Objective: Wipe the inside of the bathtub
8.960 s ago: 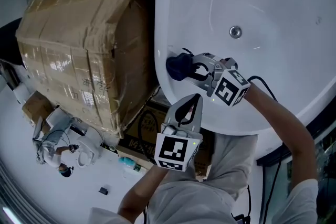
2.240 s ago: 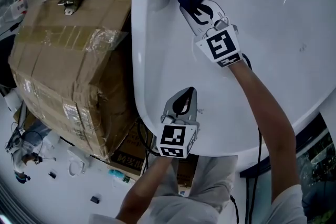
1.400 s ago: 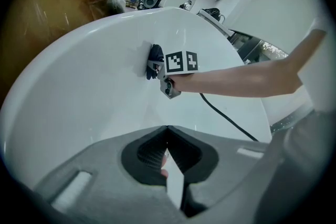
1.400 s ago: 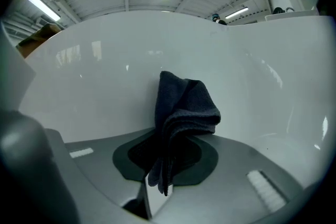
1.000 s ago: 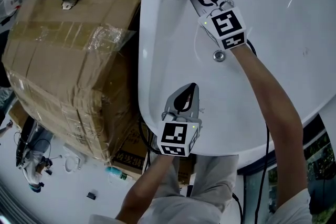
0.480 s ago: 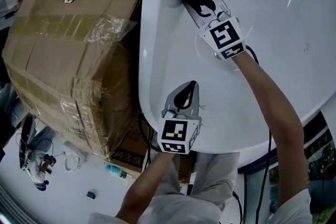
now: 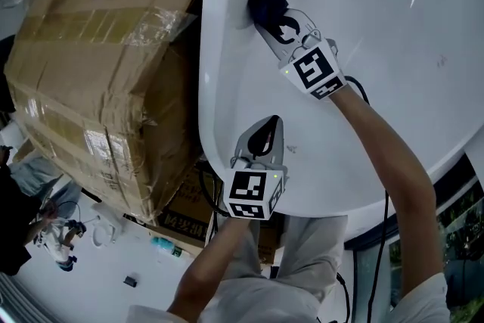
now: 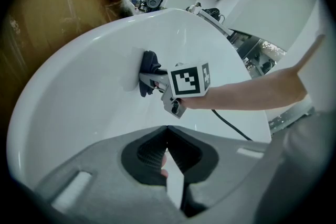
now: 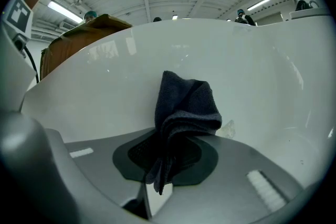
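Note:
A dark blue cloth (image 7: 266,2) is pinched in my right gripper (image 7: 278,20), which is shut on it and presses it against the inner wall of the white bathtub (image 7: 378,72) near its left rim. In the right gripper view the folded cloth (image 9: 184,113) sticks up from between the jaws against the white wall. My left gripper (image 7: 261,147) is shut with nothing in it and hovers over the tub's near rim. From the left gripper view I see the right gripper (image 8: 152,78) with the cloth (image 8: 149,65) on the tub wall.
A large cardboard box (image 7: 98,72) wrapped in tape stands close against the tub's left side. Tools and a white object lie on top of it. Below lie a smaller box (image 7: 185,208) and white floor with small items.
My right gripper has slid the cloth along the tub's inner wall near the left rim, now a little lower and further left. The left gripper has hardly moved.

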Action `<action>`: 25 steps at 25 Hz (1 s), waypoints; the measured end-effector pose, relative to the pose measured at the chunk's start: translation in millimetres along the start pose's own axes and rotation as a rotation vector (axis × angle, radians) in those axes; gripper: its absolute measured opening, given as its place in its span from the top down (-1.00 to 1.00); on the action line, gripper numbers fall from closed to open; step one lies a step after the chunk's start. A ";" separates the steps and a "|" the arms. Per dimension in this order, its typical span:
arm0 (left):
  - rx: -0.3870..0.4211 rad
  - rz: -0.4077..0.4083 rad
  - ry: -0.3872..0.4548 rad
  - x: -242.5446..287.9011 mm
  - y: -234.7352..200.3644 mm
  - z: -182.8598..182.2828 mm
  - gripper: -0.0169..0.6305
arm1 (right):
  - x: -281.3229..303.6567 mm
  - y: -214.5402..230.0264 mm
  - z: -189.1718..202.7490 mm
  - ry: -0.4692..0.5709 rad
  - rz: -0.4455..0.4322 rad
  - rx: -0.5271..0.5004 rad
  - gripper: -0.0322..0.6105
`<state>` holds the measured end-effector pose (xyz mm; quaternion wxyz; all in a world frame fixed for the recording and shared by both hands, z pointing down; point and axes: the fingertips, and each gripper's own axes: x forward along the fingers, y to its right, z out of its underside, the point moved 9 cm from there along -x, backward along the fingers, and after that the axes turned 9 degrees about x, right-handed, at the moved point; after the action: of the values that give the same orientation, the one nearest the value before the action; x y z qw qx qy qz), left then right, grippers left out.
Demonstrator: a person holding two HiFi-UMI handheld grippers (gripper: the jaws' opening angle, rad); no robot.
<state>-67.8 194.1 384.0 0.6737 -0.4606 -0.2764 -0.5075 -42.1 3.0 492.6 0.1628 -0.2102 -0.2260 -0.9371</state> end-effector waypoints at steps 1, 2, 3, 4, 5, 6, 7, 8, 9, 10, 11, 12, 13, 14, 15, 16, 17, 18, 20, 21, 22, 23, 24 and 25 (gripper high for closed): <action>-0.001 0.000 0.003 -1.3 0.6 1.1 0.95 | -1.0 -4.7 2.8 -0.006 -0.012 -0.004 0.74; 0.000 0.000 0.005 -2.4 1.3 2.4 0.95 | -1.8 -9.1 5.4 -0.011 -0.024 -0.005 0.74; 0.002 0.001 0.006 -3.4 2.0 4.1 0.95 | -2.5 -13.5 7.6 -0.014 -0.033 -0.002 0.74; 0.003 0.001 0.006 -4.4 2.6 6.2 0.95 | -3.0 -17.7 9.5 -0.016 -0.038 0.005 0.74; 0.003 0.001 0.006 -5.3 3.1 8.5 0.95 | -3.6 -22.1 11.4 -0.015 -0.041 0.013 0.74; 0.001 0.000 0.005 -6.3 3.8 10.7 0.95 | -4.5 -26.3 13.6 -0.015 -0.044 0.021 0.74; 0.000 -0.001 0.005 -7.4 4.8 12.7 0.95 | -5.3 -30.5 16.1 -0.016 -0.049 0.027 0.74; 0.000 -0.001 0.005 -8.7 6.0 14.5 0.95 | -6.1 -34.5 18.8 -0.019 -0.055 0.030 0.74; 0.002 0.000 0.005 -10.1 7.2 16.1 0.95 | -6.8 -38.4 21.6 -0.024 -0.063 0.031 0.74; 0.005 0.001 0.005 -11.6 8.2 17.6 0.95 | -7.4 -42.1 24.4 -0.031 -0.072 0.032 0.74; 0.008 0.003 0.004 -13.2 8.9 19.3 0.95 | -7.7 -45.4 27.1 -0.038 -0.081 0.033 0.74; 0.011 0.003 0.003 -14.9 9.3 21.1 0.95 | -8.0 -48.8 30.0 -0.045 -0.088 0.034 0.74; 0.013 0.003 0.003 -16.7 9.3 23.0 0.95 | -8.3 -52.2 33.1 -0.053 -0.095 0.034 0.74; 0.014 0.003 0.003 -18.2 9.0 24.9 0.95 | -8.5 -56.0 36.1 -0.060 -0.102 0.031 0.74; 0.017 0.004 0.003 -19.5 8.4 26.9 0.95 | -8.8 -60.1 38.8 -0.064 -0.111 0.026 0.74; 0.019 0.004 0.001 -20.5 7.6 28.9 0.95 | -9.1 -64.7 41.4 -0.067 -0.120 0.021 0.74; 0.021 0.003 0.000 -21.4 6.5 30.7 0.95 | -9.6 -69.8 44.5 -0.073 -0.132 0.019 0.74; 0.021 0.001 -0.003 -22.3 5.3 32.4 0.95 | -10.3 -75.3 48.3 -0.079 -0.145 0.020 0.74; 0.016 -0.007 -0.007 -24.6 2.6 35.4 0.95 | -12.3 -85.8 55.6 -0.096 -0.169 0.020 0.74; 0.011 -0.012 -0.007 -25.8 0.8 36.8 0.95 | -13.2 -90.3 59.1 -0.105 -0.180 0.016 0.74; 0.007 -0.017 -0.006 -27.0 -1.2 38.1 0.95 | -13.6 -94.5 62.8 -0.116 -0.191 0.009 0.74; 0.005 -0.021 -0.006 -28.4 -3.1 39.2 0.95 | -13.7 -98.8 66.7 -0.126 -0.202 0.002 0.74; 0.005 -0.023 -0.005 -30.1 -4.4 40.2 0.95 | -14.0 -103.1 70.4 -0.135 -0.213 -0.004 0.74; 0.007 -0.024 -0.003 -31.7 -4.8 40.9 0.95 | -14.8 -107.3 73.9 -0.145 -0.223 -0.008 0.74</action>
<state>-79.0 244.3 376.3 0.6686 -0.4556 -0.2847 -0.5141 -48.7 133.1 507.4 0.0400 -0.2514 -0.2554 -0.9327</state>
